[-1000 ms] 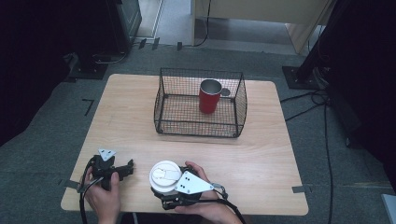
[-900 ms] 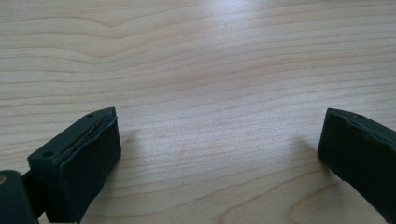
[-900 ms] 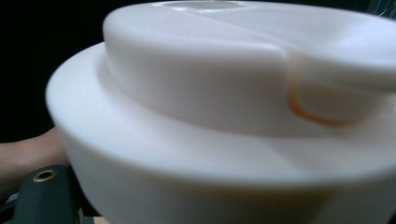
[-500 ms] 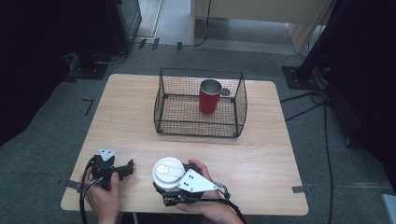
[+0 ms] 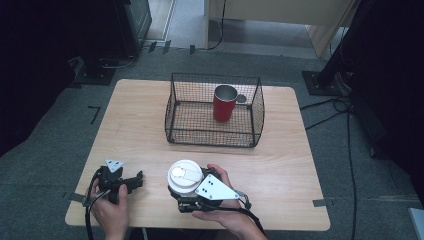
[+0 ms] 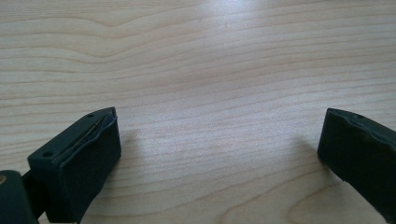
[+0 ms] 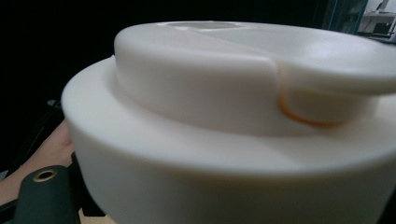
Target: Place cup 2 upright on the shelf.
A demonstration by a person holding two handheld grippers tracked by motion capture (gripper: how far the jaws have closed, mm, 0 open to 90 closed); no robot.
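Note:
A cup with a white lid [image 5: 184, 176] stands at the near edge of the wooden table [image 5: 295, 160], and my right gripper [image 5: 187, 199] is shut on its body below the lid. The grey plate of that gripper lies just right of the lid. In the right gripper view the white lid [image 7: 224, 116] sits very close, with one black jaw showing at the lower left. My left gripper [image 5: 136, 181] rests at the near left of the table, open, with bare wood between its jaws [image 6: 219, 149].
A black wire basket [image 5: 212, 134] stands at the middle back of the table with a red metal cup [image 5: 223, 104] upright inside it. Grey floor, cables and dark stands surround the table.
The right gripper and the lidded cup have shifted slightly up the picture. The left gripper has stayed put.

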